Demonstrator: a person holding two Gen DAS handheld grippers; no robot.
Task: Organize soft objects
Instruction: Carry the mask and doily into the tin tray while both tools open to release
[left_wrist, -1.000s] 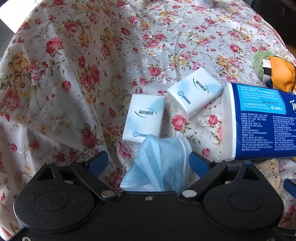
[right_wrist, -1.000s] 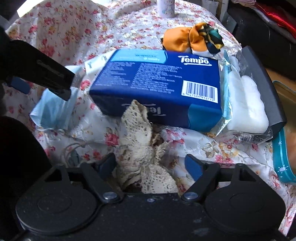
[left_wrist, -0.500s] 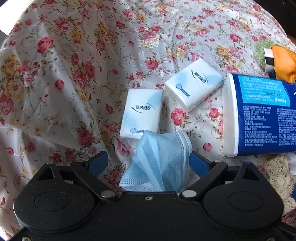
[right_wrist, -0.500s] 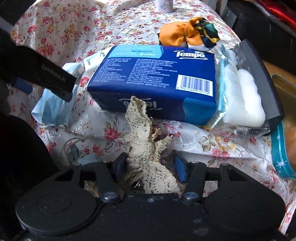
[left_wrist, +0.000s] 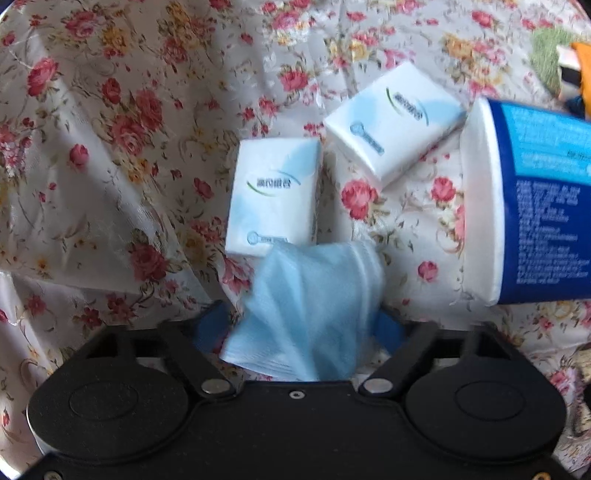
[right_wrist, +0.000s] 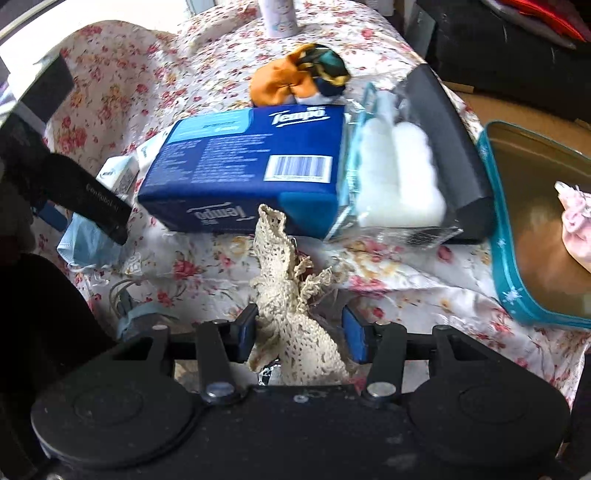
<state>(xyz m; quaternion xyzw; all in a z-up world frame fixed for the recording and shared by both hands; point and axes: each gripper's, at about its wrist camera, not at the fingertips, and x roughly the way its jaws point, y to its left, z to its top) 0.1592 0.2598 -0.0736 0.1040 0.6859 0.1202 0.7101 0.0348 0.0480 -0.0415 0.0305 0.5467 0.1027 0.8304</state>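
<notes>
A crumpled light-blue face mask (left_wrist: 310, 295) lies on the floral cloth (left_wrist: 110, 147), bunched between the blue pads of my left gripper (left_wrist: 299, 325). Its jaws are closing and press the mask from both sides. The same mask (right_wrist: 85, 240) shows at the left in the right wrist view. There a cream lace cloth (right_wrist: 280, 280) stands up between the pads of my right gripper (right_wrist: 299, 332). These jaws are closing too, pinching the lace and holding it just above the cloth.
Two small white tissue packs (left_wrist: 273, 199) (left_wrist: 391, 122) lie just beyond the mask. A blue Tempo tissue box (right_wrist: 251, 162), a bag of white cotton (right_wrist: 399, 177), an orange scrunchie (right_wrist: 295, 77) and a black case (right_wrist: 454, 140) crowd the middle. A teal tin (right_wrist: 517, 288) at the right holds something pink (right_wrist: 576, 229).
Left jaws came from wide open onto the mask, and the gripper sank closer to it. Right jaws narrowed onto the lace and moved right with it, bringing the teal tin into view.
</notes>
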